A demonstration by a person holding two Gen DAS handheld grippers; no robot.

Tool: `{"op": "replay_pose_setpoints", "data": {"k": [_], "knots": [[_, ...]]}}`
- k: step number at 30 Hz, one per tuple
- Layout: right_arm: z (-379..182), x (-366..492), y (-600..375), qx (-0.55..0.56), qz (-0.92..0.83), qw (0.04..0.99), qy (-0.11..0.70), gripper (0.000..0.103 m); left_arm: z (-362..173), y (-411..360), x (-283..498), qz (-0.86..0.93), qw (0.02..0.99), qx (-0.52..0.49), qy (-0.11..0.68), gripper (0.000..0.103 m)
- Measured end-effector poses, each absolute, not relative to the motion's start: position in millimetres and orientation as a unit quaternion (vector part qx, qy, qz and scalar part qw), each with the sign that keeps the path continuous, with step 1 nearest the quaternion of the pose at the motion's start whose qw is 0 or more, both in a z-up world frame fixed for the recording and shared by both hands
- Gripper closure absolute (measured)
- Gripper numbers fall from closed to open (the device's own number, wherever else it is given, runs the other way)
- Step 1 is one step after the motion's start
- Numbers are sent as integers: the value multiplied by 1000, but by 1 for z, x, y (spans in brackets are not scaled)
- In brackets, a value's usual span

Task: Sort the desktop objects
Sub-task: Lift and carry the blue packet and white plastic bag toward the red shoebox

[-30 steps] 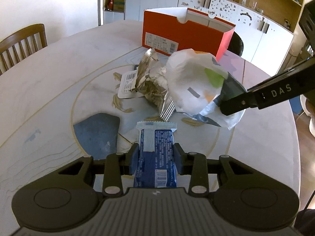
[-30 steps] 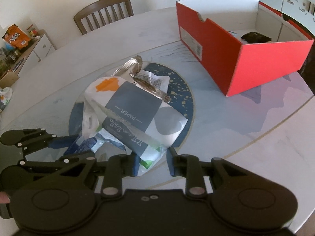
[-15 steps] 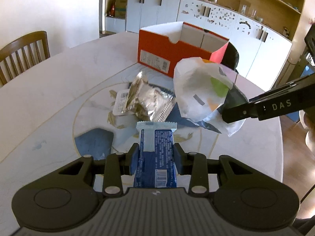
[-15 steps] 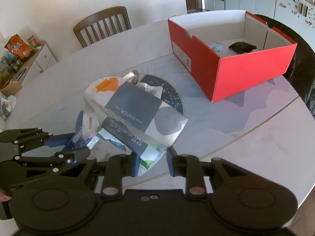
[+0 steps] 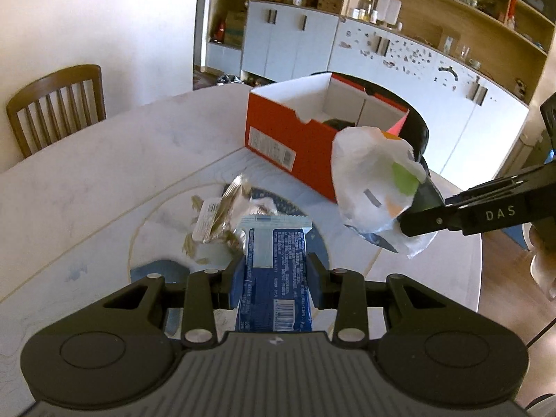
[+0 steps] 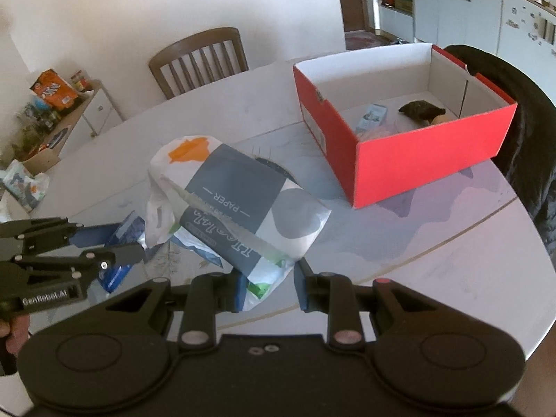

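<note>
My left gripper (image 5: 272, 272) is shut on a blue snack wrapper (image 5: 274, 278) and holds it above the table. My right gripper (image 6: 267, 288) is shut on a white and grey tissue pack (image 6: 239, 205), lifted off the table; the pack also shows in the left wrist view (image 5: 375, 187). An open red box (image 6: 410, 160) stands on the table beyond it, with a few small items inside; it also shows in the left wrist view (image 5: 295, 142). A crumpled silver foil wrapper (image 5: 226, 215) lies on the table below.
The round white table (image 5: 87, 194) has a blue pattern in its middle. A wooden chair (image 5: 55, 104) stands at the far left edge. A black jacket (image 6: 521, 132) hangs on a chair behind the box. Cabinets line the back wall.
Both grippers have risen from the table with their loads. The red box now sits closer in both views and its inside is visible.
</note>
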State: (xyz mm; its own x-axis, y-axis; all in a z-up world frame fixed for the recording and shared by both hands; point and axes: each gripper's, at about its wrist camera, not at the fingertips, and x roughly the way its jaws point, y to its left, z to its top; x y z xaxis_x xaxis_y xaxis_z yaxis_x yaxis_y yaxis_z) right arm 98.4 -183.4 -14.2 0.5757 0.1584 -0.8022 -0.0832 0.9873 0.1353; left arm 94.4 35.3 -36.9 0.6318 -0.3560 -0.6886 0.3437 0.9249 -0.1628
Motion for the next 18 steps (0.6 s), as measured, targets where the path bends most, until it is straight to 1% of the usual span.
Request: {"op": "replay_pose_setpoints", "data": {"k": [8,18], "knots": [[5,115,-233,31,84,886,456,77,-19,-1,114,-169,908,-27,383,68],[26,136,-296,19,98,895,435,77,-4,-57,149,-163,913,-26,373,68]]}}
